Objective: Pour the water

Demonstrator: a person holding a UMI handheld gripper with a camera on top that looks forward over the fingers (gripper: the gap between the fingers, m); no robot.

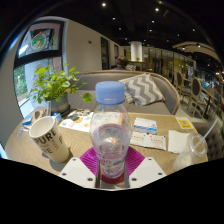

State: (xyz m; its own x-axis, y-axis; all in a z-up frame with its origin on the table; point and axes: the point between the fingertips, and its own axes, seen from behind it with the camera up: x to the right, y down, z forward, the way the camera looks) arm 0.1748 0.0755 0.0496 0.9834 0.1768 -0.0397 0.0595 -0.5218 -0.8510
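In the gripper view, a clear plastic water bottle (111, 135) with a pale blue cap is pinched between the pink-padded fingers (127, 160) of the gripper (111, 166). A white ceramic mug (48, 137) is seen beside it on the wooden bench (20, 150), with a leafy potted plant (55, 88) beyond.

Clear bottle (111, 130) (blue cap) clamped between tongs (111, 165), white mug (47, 138) beside it.

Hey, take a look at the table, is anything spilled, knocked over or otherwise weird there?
Nothing stands out. The water bottle stands upright between the gripper fingers, blue cap on. The mug beside it is upright, and the potted plant behind looks fine. No spill shows on the table.
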